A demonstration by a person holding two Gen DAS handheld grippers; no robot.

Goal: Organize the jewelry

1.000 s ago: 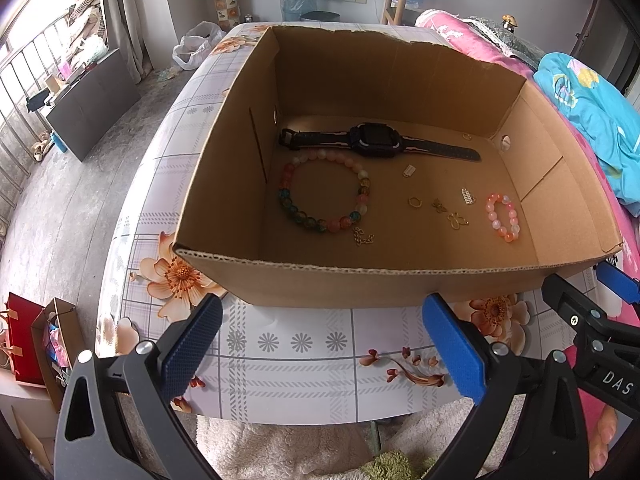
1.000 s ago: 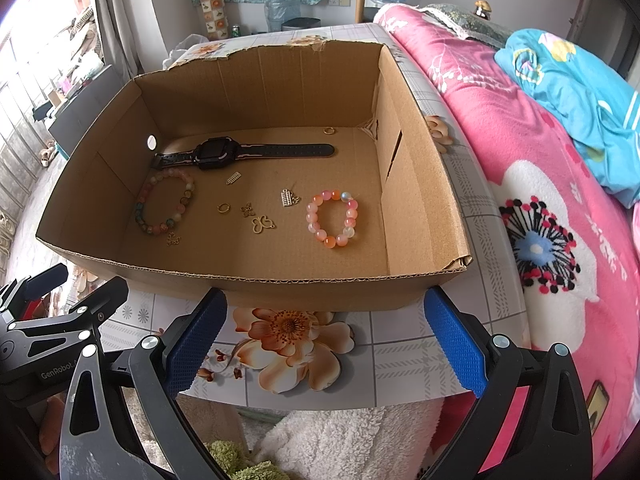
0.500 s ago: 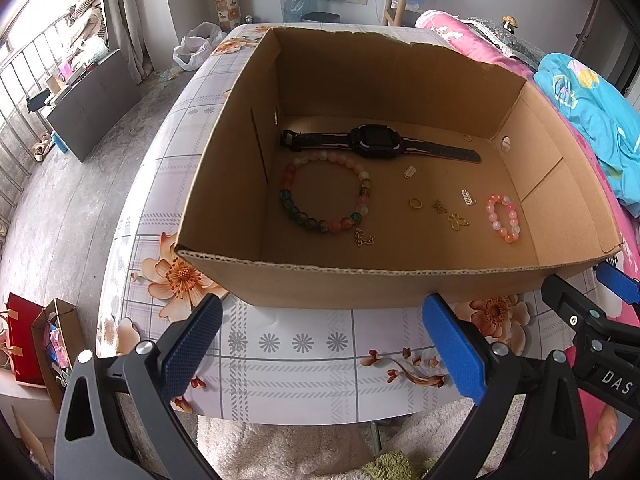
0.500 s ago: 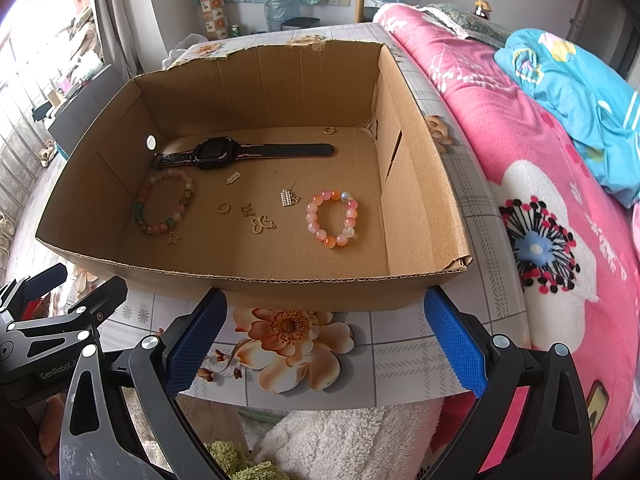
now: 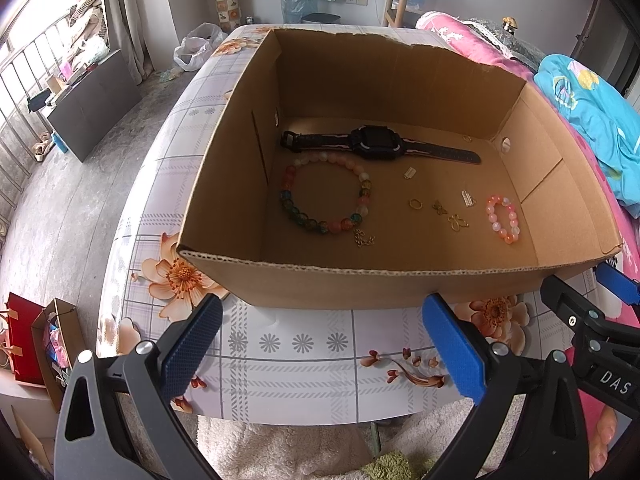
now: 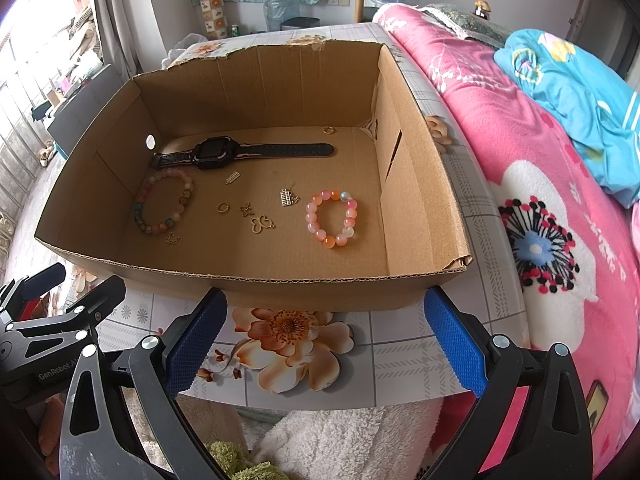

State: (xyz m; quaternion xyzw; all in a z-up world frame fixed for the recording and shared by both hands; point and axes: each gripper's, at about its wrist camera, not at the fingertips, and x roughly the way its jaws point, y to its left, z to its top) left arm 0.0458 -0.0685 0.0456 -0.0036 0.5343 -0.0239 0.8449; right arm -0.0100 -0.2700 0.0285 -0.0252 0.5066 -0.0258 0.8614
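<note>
An open cardboard box (image 5: 320, 280) (image 6: 320, 288) stands on the floral table. Inside lie a black watch (image 5: 376, 145) (image 6: 216, 153), a large multicolour bead bracelet (image 5: 362, 200) (image 6: 186, 196), a small pink-orange bead bracelet (image 5: 514, 224) (image 6: 348, 216), and several small gold and silver charms and rings (image 5: 456, 222) (image 6: 262, 224). My left gripper (image 5: 320, 344) is open and empty before the box's near wall. My right gripper (image 6: 324, 340) is open and empty, also before the near wall. Each gripper shows at the edge of the other's view.
The table (image 5: 288, 360) has a white floral cloth. A pink bedspread (image 6: 540, 200) with a blue blanket (image 6: 568, 92) lies to the right. The floor, a dark cabinet (image 5: 88, 112) and a red bag (image 5: 20, 340) are to the left.
</note>
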